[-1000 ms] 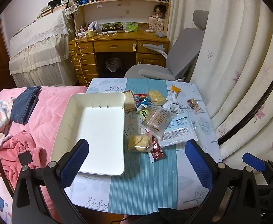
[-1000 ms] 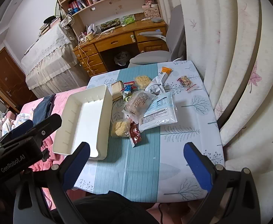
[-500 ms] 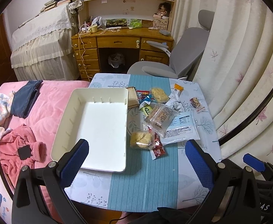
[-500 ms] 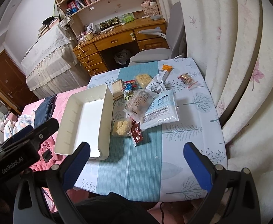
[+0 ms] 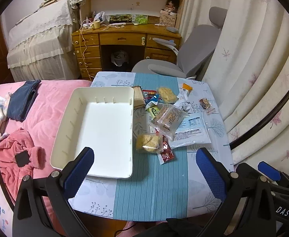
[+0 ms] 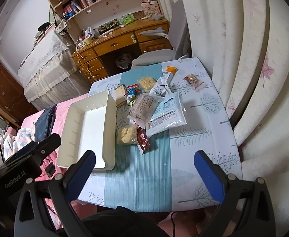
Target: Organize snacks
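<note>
So both grippers hang over the near edge of the table (image 5: 154,197), holding nothing: left gripper (image 5: 144,169) jaws spread wide at the bottom of its frame, right gripper (image 6: 144,171) likewise wide apart at the bottom of its own. White tray (image 5: 97,169) sits left of centre in the left wrist view, empty, its left side overhanging the table toward the pink bed (image 5: 51,102). Snacks lie in a loose pile just right of the tray, mid-frame: a crumbly yellow snack bag (image 5: 148,142) nearest, touching a small red packet (image 5: 167,153); a clear cracker pack (image 5: 169,117) lying over a flat white-and-blue pouch (image 5: 191,130); another yellow snack (image 5: 167,95) and a brown sandwich-like pack (image 5: 138,98) toward the far end. Small dark candy (image 5: 204,103) sits apart at the right, near the curtain (image 5: 253,59). Right wrist view shows the same tray (image 6: 110,118) at left centre, pile beside it.
</note>
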Tool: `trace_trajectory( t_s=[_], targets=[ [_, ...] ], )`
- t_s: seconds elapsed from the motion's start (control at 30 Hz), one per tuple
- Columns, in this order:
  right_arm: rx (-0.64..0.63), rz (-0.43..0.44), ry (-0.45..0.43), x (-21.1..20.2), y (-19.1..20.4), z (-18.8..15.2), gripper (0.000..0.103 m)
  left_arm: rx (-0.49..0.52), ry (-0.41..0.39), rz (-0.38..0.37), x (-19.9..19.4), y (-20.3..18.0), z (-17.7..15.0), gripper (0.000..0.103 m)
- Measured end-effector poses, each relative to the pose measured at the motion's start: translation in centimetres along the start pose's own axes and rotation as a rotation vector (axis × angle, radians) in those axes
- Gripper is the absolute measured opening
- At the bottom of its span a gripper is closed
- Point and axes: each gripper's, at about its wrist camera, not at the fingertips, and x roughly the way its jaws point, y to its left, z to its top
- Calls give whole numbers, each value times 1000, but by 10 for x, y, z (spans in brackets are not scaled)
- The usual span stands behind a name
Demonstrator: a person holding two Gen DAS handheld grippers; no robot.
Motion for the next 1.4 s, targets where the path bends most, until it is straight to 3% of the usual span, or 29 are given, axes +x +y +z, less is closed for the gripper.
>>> trace_trajectory(
  t_s=[0.5, 0.83, 1.1, 1.4],
  targets=[
    [139, -6, 18, 15, 11, -2, 97, 88, 68, -21, 24, 15, 6, 101],
    [307, 15, 51, 40, -10, -15, 92, 165, 144, -88, 55, 7, 9, 101],
    [448, 47, 142, 80, -43, -12, 86, 200, 211, -94, 87, -14, 31, 101],
    [519, 62, 267, 139, -77, 11, 78, 206, 347, -43, 152, -43, 64, 101]
  ],
)
